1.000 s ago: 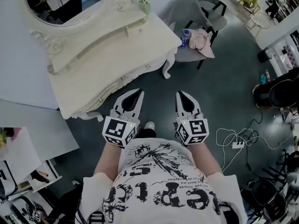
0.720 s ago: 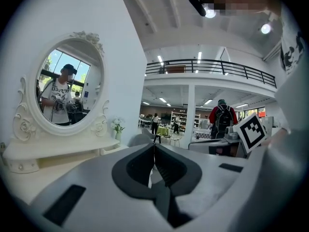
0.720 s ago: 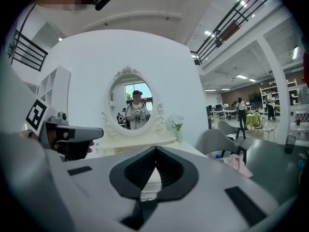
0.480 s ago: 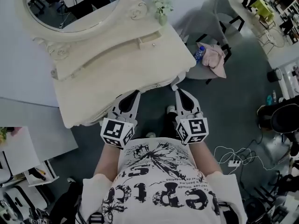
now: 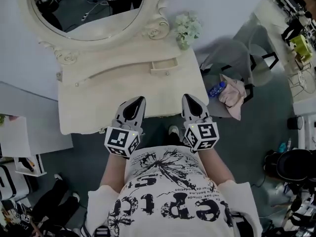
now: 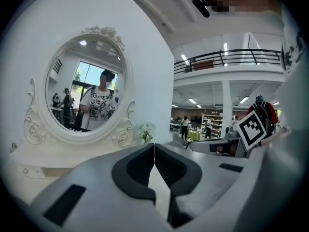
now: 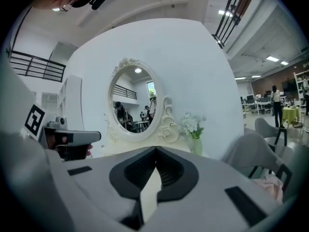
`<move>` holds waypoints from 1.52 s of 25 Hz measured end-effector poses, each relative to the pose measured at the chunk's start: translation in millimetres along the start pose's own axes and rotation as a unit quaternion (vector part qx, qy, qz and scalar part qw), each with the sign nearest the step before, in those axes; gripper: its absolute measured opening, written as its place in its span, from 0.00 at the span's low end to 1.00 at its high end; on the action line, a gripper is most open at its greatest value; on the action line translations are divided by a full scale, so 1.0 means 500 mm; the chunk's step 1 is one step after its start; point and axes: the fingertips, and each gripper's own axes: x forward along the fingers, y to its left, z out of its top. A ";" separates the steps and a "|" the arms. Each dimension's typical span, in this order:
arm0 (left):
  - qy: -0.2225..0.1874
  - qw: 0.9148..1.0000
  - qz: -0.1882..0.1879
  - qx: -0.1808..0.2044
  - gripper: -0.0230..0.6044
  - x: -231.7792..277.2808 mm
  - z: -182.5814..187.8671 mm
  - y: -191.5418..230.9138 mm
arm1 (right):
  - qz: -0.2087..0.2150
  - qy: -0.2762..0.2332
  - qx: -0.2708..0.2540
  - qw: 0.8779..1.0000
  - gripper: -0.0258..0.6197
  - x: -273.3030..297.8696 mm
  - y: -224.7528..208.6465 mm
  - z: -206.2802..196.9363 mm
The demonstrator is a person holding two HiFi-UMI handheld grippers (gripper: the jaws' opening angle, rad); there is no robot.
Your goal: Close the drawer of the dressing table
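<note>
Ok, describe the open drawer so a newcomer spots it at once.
Find the cream dressing table with the oval mirror. On the low shelf under the mirror, go to the right end, near the vase of white flowers. The small drawer there juts forward from the shelf front, while the left end sits flush.

Small cream drawer (image 5: pixel 164 66), slightly ajar
</note>
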 end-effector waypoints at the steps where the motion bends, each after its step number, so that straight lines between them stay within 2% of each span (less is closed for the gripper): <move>1: -0.005 1.000 0.009 -0.005 0.07 0.020 0.009 0.003 | 0.009 0.003 -0.001 1.000 0.07 0.017 -0.018 0.007; 6: -0.026 0.996 0.067 -0.051 0.07 0.082 0.017 0.026 | 0.056 0.017 -0.025 0.998 0.07 0.099 -0.083 0.023; 8: -0.021 0.994 0.086 -0.062 0.07 0.097 0.002 0.037 | 0.067 0.030 -0.029 0.997 0.07 0.130 -0.097 0.013; 11: -0.004 0.994 0.095 -0.062 0.07 0.119 -0.019 0.053 | 0.078 0.051 -0.033 0.995 0.07 0.177 -0.107 -0.008; 20: 0.040 0.992 0.088 -0.083 0.07 0.176 -0.091 0.173 | 0.080 0.126 -0.043 0.988 0.07 0.303 -0.106 -0.122; 23: 0.050 0.992 0.084 -0.084 0.07 0.194 -0.115 0.212 | 0.072 0.137 -0.050 0.987 0.07 0.336 -0.108 -0.153; 27: 0.057 0.992 0.077 -0.084 0.07 0.211 -0.152 0.238 | 0.055 0.155 -0.059 0.985 0.07 0.373 -0.115 -0.203; 30: 0.069 0.992 0.065 -0.086 0.07 0.221 -0.187 0.238 | 0.052 0.191 -0.052 0.979 0.07 0.397 -0.120 -0.261; 31: 0.073 0.992 0.063 -0.087 0.07 0.223 -0.198 0.237 | 0.052 0.206 -0.046 0.976 0.08 0.404 -0.123 -0.281; 33: 0.080 0.991 0.061 -0.092 0.07 0.230 -0.218 0.239 | 0.052 0.229 -0.031 0.972 0.19 0.420 -0.129 -0.314; 38: 0.092 0.989 0.054 -0.104 0.07 0.241 -0.246 0.247 | 0.031 0.244 -0.007 0.969 0.23 0.450 -0.142 -0.342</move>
